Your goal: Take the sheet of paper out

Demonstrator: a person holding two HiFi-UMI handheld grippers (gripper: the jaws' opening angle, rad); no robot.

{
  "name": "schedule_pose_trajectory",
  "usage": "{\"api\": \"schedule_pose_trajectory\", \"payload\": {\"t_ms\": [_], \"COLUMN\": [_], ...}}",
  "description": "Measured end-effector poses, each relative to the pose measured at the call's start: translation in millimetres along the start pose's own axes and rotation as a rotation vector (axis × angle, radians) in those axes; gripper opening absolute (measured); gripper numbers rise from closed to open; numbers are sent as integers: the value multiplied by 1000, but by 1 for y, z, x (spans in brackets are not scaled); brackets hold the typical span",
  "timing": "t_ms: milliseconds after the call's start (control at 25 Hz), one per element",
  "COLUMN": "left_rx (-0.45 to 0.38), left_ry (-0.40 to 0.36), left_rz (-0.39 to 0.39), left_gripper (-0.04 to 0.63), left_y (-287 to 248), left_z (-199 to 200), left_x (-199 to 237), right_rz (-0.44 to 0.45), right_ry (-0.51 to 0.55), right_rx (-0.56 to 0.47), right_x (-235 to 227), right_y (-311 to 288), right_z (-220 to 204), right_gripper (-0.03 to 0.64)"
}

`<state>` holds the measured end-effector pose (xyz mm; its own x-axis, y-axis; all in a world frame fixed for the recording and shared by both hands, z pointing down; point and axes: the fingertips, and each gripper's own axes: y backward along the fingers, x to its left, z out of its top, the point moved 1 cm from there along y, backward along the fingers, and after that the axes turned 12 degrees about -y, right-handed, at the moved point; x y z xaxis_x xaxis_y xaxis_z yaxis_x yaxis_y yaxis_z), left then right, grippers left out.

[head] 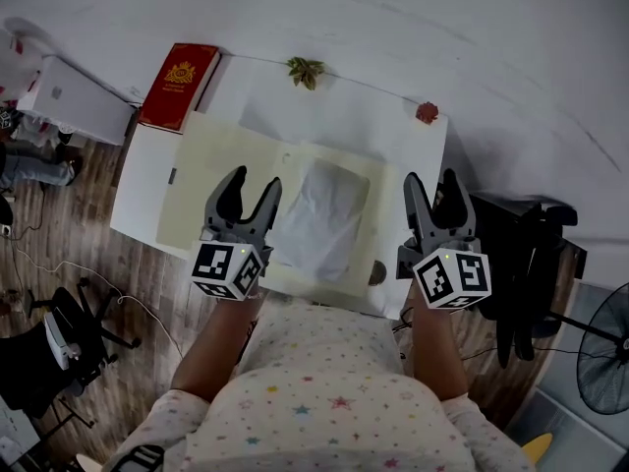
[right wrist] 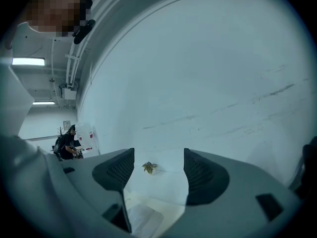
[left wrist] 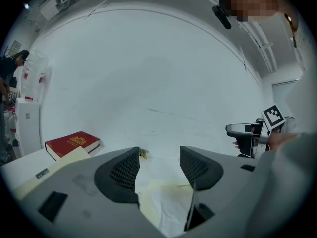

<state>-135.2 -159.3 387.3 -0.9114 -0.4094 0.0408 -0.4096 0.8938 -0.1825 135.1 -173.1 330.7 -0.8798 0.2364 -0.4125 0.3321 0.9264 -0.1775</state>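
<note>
A crumpled white sheet of paper [head: 322, 216] lies in a cream folder [head: 211, 175] spread on the white table [head: 138, 193]. My left gripper [head: 248, 195] hovers over the folder just left of the sheet, jaws open and empty. At the table's right edge my right gripper [head: 432, 193] is held up, also open with nothing in it. The left gripper view shows the sheet [left wrist: 166, 207] below my left gripper [left wrist: 158, 168]. In the right gripper view the sheet [right wrist: 143, 218] lies low between the jaws of my right gripper [right wrist: 158, 168].
A red book [head: 179, 85] lies at the table's far left corner. A small leafy plant [head: 306, 70] and a red ornament [head: 427, 112] stand along the far edge by the white wall. A black chair [head: 526, 264] stands right of the table, a fan [head: 601, 347] beyond it.
</note>
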Motion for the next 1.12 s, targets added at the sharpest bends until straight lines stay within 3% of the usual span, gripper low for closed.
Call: {"api": "schedule_pose_trajectory", "payload": {"t_ms": [480,840,1120], "left_rx": [100,240,318], "left_ry": [28,-19,13], "left_rz": [-73,-164,-193], "left_gripper": [235,210,198], "left_y": [-32,-45,-47], "left_z": [-59,-123,-156], "left_x": [-5,-23,-27], "right_rz": [-53,-61,-78], "right_ry": [-50,-68,-82], "right_rx": [118,163,174], "right_x": [-22,-33,-39], "right_y": [-25,-26,-21], "right_z": [-52,-72,-84], "right_gripper": [295,295,290]}}
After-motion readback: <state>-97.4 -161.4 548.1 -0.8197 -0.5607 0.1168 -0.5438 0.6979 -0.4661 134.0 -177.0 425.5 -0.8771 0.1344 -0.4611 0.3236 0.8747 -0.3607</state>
